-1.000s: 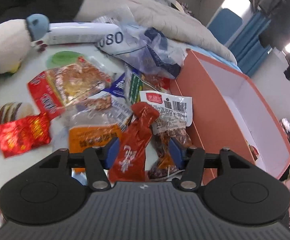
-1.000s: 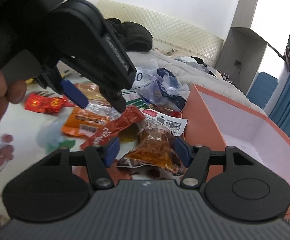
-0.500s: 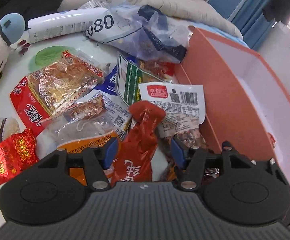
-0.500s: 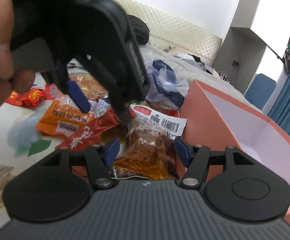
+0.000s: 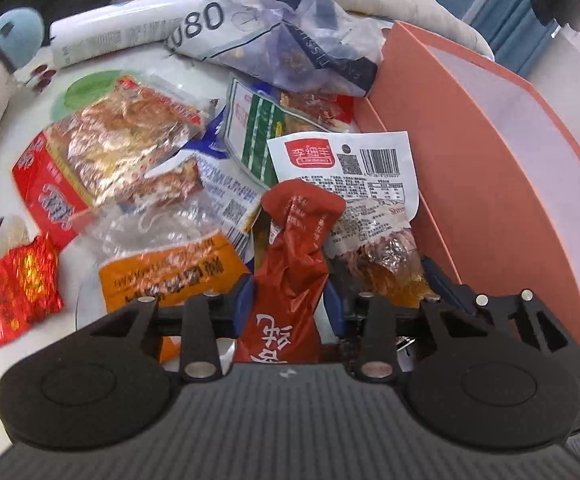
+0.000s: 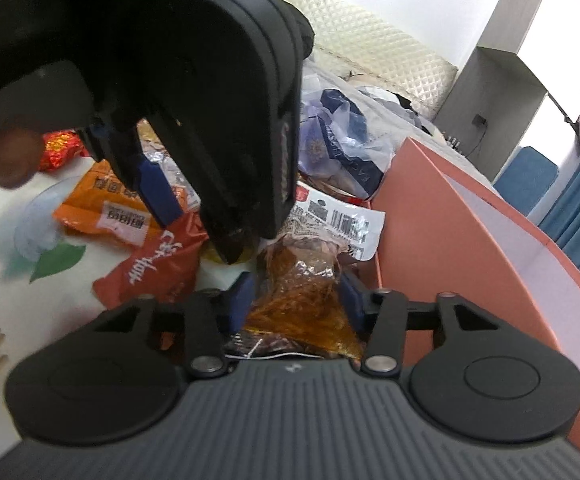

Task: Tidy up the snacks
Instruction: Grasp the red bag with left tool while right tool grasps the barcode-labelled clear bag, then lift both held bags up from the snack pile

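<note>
Jaws just closing: left gripper (image 5: 289, 300) pinching red snack packet (image 5: 294, 256), long axis pointing away; right gripper (image 6: 297, 300) pinching amber meat packet (image 6: 302, 292). Orange box (image 5: 490, 184) right of both.
</note>
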